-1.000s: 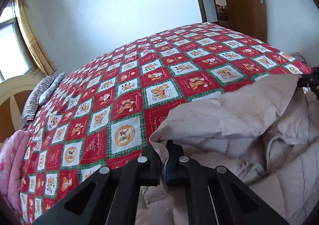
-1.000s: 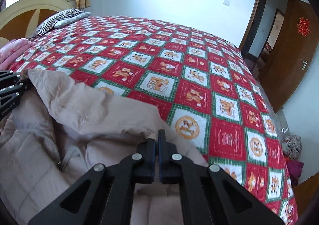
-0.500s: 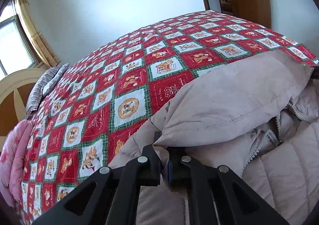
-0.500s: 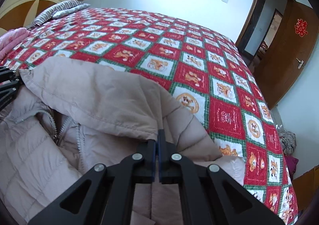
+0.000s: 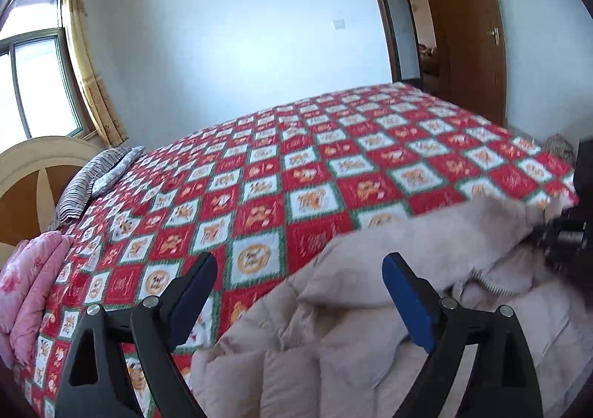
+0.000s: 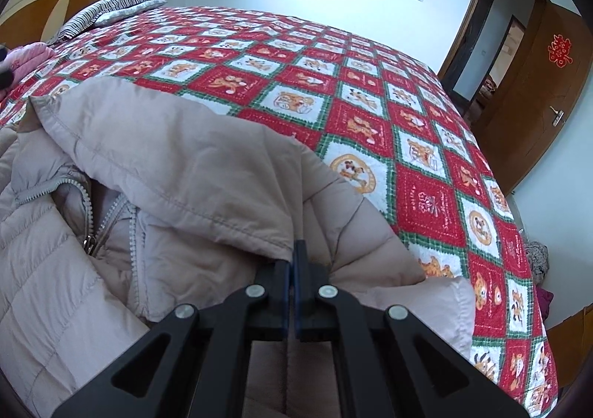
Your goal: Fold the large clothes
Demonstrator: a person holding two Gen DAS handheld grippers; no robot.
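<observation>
A beige quilted down coat lies on the red patchwork bedspread, its hood folded over the zippered collar. My right gripper is shut on the edge of the hood fabric. In the left wrist view the coat spreads below my left gripper, whose jaws are opening wide; its blue pads stand apart above the coat and press on nothing. The right gripper shows dark at the far right edge of that view, at the hood's other end.
A pink folded quilt and a striped pillow lie by the wooden headboard on the left. A brown door stands open at the back right. Clothes lie on the floor beside the bed.
My left gripper has let go of the coat's hood corner, opened wide and lifted away. The right gripper has stayed shut on the hood edge and sunk a little toward the coat.
</observation>
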